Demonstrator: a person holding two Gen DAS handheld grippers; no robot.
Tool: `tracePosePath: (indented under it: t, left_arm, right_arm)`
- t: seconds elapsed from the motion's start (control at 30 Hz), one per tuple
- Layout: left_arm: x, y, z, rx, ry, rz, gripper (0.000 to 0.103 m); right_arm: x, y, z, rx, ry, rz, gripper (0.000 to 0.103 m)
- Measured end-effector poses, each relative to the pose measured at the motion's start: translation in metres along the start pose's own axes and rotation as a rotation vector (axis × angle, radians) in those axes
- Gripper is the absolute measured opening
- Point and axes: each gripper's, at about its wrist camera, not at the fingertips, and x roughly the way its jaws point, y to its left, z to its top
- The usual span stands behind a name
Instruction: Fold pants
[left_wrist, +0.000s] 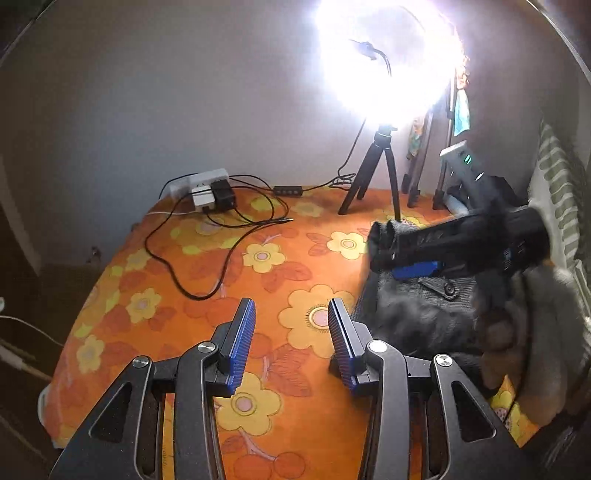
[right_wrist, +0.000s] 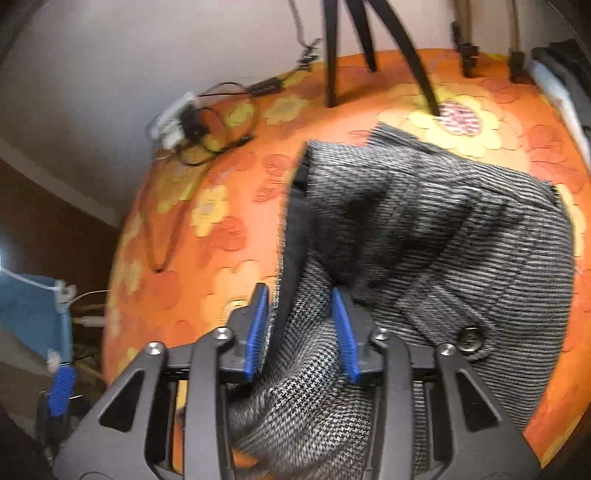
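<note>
Orange floral bedspread (left_wrist: 192, 280); plain pale wall (left_wrist: 147, 92); glaring ring light (left_wrist: 384, 59) on tripod (left_wrist: 373, 173).

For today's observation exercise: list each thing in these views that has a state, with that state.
Left hand-held gripper: open, empty, above the bedsheet.
Right hand-held gripper: shut on pants.
Pants: bunched, not yet folded flat.
Ring light: on.
Power strip: adapters plugged in.
</note>
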Motion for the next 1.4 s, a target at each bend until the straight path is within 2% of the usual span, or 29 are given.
tracePosePath:
  t: [0.07, 0.13, 0.23, 0.3, 0.43, 0.5, 0.6, 0.7, 0.87, 0.93, 1.03, 1.2, 1.33, 1.4]
  left_arm:
    - [0.001, -0.001, -0.001, -0.010, 0.007, -0.022, 0.040]
    - [0.004, -0.003, -0.003, -0.039, 0.026, -0.081, 0.040]
    - [0.010, -0.013, -0.006, -0.081, 0.058, -0.169, 0.040]
    - [0.012, -0.024, -0.008, -0.080, 0.075, -0.212, 0.040]
    - [0.021, -0.057, -0.011, 0.005, 0.093, -0.239, 0.044]
    - [0.029, -0.068, -0.013, 0.049, 0.103, -0.215, 0.045]
    - [0.039, -0.074, -0.013, 0.062, 0.116, -0.196, 0.045]
    - [0.049, -0.071, -0.014, 0.049, 0.131, -0.188, 0.045]
    - [0.063, -0.069, -0.021, 0.069, 0.163, -0.178, 0.044]
    - [0.066, -0.067, -0.024, 0.078, 0.165, -0.179, 0.027]
    - [0.071, -0.062, -0.026, 0.081, 0.170, -0.175, 0.011]
    - [0.076, -0.056, -0.031, 0.090, 0.185, -0.188, 0.006]
    - [0.073, -0.059, -0.036, 0.147, 0.183, -0.163, 0.006]
    - [0.069, -0.058, -0.033, 0.157, 0.170, -0.144, 0.006]
  right_arm:
    - [-0.016, 0.006, 0.000, -0.032, -0.016, 0.059, 0.043]
    - [-0.046, 0.007, -0.005, -0.073, -0.056, 0.090, 0.046]
    - [-0.083, -0.004, -0.019, -0.099, -0.090, 0.086, 0.052]
    - [-0.100, -0.015, -0.032, -0.111, -0.107, 0.036, 0.052]
    - [-0.127, -0.055, -0.063, -0.100, -0.119, -0.076, 0.052]
    - [-0.136, -0.078, -0.078, -0.076, -0.119, -0.097, 0.052]
    - [-0.135, -0.100, -0.079, -0.059, -0.130, -0.139, 0.052]
    - [-0.135, -0.104, -0.067, -0.061, -0.132, -0.111, 0.052]
    - [-0.116, -0.075, -0.035, -0.178, -0.119, -0.075, 0.050]
    - [-0.095, -0.058, -0.020, -0.226, -0.089, -0.060, 0.042]
    - [-0.058, -0.041, -0.003, -0.269, -0.028, -0.045, 0.038]
    - [-0.013, -0.030, 0.018, -0.307, 0.002, -0.083, 0.035]
    - [0.009, -0.037, 0.032, -0.288, 0.008, -0.123, 0.035]
    - [0.019, -0.043, 0.037, -0.268, 0.017, -0.114, 0.034]
